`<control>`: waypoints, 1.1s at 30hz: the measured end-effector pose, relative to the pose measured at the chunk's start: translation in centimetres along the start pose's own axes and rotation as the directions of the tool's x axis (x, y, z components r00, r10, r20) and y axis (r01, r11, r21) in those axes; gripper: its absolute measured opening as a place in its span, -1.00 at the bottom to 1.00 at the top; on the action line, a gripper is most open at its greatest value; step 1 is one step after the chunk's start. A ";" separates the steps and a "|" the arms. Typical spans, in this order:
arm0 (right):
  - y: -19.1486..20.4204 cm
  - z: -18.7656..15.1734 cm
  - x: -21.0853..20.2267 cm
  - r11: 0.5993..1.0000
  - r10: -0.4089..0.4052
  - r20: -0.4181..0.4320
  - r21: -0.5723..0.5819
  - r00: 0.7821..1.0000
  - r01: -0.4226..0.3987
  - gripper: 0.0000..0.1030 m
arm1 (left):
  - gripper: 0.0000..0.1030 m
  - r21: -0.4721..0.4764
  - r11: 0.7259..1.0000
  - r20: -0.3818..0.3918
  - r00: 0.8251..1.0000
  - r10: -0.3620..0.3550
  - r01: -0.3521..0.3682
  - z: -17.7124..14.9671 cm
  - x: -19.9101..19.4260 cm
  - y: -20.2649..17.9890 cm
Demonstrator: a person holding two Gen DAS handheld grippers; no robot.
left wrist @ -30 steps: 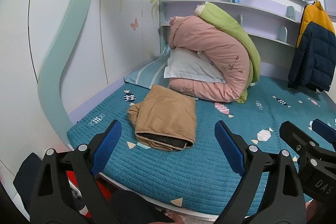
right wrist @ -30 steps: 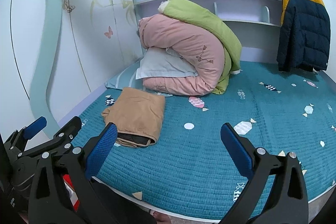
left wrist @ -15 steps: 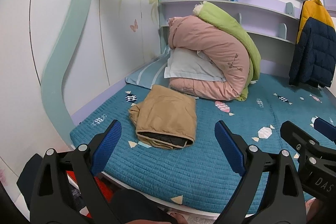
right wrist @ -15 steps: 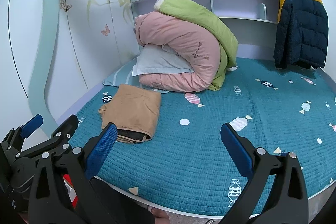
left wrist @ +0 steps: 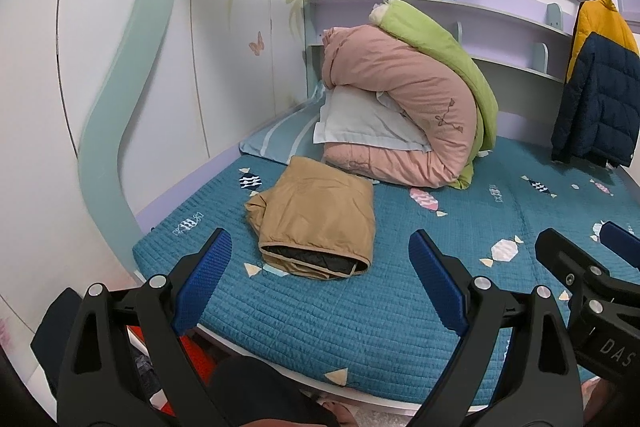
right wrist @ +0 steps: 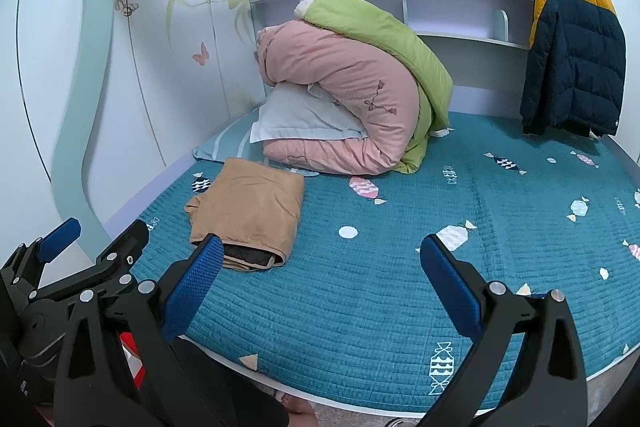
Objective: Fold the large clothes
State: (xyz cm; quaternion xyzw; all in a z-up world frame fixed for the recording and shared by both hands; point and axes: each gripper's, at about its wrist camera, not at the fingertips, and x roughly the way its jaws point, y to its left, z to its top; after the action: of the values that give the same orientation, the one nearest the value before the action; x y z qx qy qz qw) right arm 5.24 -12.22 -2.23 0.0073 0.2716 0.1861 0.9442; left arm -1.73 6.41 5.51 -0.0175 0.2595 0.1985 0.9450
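A tan jacket point(left wrist: 316, 217) with a dark lining lies folded into a compact rectangle on the teal bed cover point(left wrist: 400, 307), near the bed's left front corner. It also shows in the right wrist view as the tan jacket point(right wrist: 250, 213). My left gripper point(left wrist: 320, 277) hovers open over the bed's front edge, just short of the jacket, holding nothing. My right gripper point(right wrist: 320, 285) is open too, empty, to the right of the jacket. Each gripper appears at the edge of the other's view.
A rolled pink and green duvet point(left wrist: 404, 115) and a pale pillow point(left wrist: 360, 125) are piled at the bed's head. A yellow and navy puffer jacket point(right wrist: 572, 51) hangs at the far right. White wardrobe doors point(left wrist: 140, 67) stand to the left. A person's toes point(left wrist: 332, 407) show below the bed edge.
Both grippers have drifted back and slightly up from the bed, so the folded jacket looks a little farther off. Both stay open and empty.
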 end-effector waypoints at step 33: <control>0.3 -0.3 0.4 1.000 -0.021 -0.023 -0.021 1.000 0.020 0.85 | 0.76 0.001 1.000 -0.036 0.999 -0.013 0.013 0.0 0.1 0.9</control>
State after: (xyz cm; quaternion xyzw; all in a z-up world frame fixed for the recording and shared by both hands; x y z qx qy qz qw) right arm 5.28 -11.80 -2.70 -0.0072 0.2807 0.1792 0.9429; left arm -1.99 7.24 5.48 -0.0222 0.2763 0.1920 0.9414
